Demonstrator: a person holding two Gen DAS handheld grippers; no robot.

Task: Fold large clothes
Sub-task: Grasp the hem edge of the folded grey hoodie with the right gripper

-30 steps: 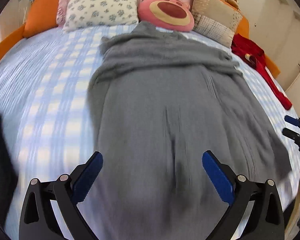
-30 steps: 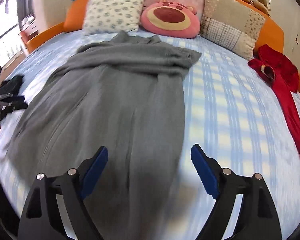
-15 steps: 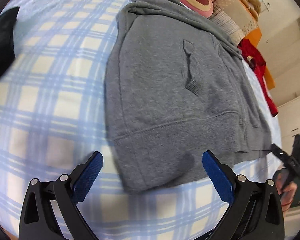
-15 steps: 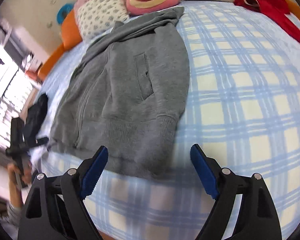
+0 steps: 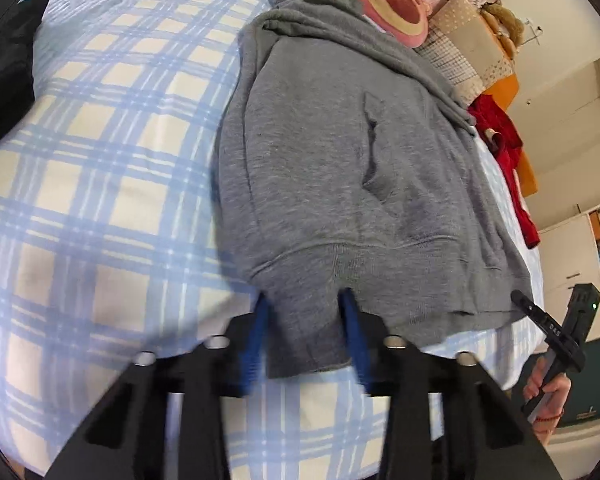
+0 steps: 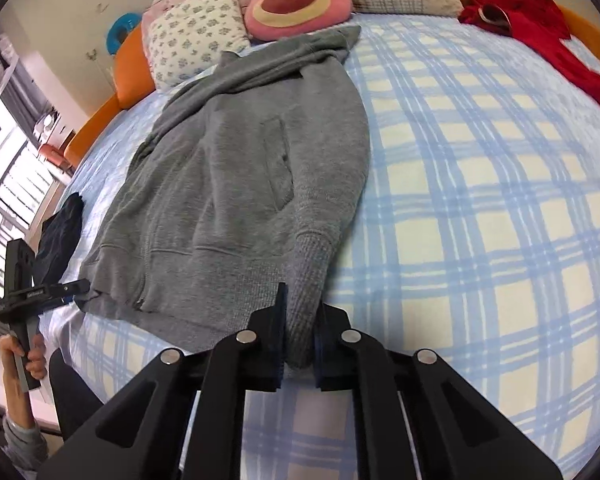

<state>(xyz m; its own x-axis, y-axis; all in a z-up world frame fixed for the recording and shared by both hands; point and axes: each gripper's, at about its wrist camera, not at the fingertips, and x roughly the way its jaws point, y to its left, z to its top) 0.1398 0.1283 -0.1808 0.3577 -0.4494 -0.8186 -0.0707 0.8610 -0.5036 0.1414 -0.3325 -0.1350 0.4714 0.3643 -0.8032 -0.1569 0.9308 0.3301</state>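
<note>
Item: grey hoodie [image 5: 340, 168], lying flat on the checked bed sheet [image 5: 100, 200], hem toward the foot. Left gripper [image 5: 306, 332] pinches the hem's left corner; right gripper [image 6: 300, 340] pinches the ribbed right corner. Risk: thick rib slipping from either shallow bite on lifting, skewing the fold. Right view alone shows the floral pillow [image 6: 192, 40]; left view alone, the cupboard [image 5: 572, 256].
</note>
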